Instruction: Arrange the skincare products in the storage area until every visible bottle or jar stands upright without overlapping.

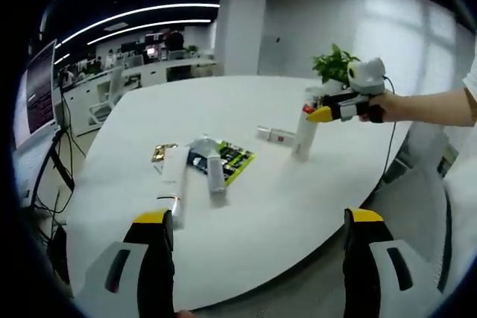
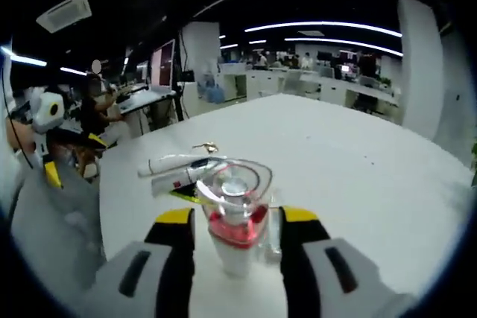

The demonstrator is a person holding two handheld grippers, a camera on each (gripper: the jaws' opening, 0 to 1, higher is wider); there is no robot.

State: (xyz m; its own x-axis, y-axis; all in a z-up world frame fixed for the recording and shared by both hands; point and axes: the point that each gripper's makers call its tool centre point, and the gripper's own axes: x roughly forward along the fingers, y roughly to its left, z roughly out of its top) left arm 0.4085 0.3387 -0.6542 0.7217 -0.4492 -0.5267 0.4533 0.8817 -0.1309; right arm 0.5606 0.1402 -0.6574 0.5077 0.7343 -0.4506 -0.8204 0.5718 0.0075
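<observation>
A white bottle [image 1: 304, 138] with a red band and a clear cap [image 2: 235, 217] stands upright on the white table [image 1: 298, 206]. My right gripper [image 1: 322, 115] [image 2: 237, 221] is shut on it near the top. Two white tubes [image 1: 214, 171] [image 2: 179, 165] lie flat on the table's left part, one across a green packet [image 1: 237, 160]. A small bottle [image 1: 276, 135] lies on its side just left of the held bottle. My left gripper [image 1: 257, 221] hangs open over the near table edge, with nothing between its jaws, well short of the tubes.
A small gold item [image 1: 162, 152] lies beside the tubes. A potted plant [image 1: 335, 65] stands at the table's far side. A person's hand and sleeve [image 1: 425, 106] reach in from the right. Desks and monitors [image 1: 41, 91] stand beyond the table.
</observation>
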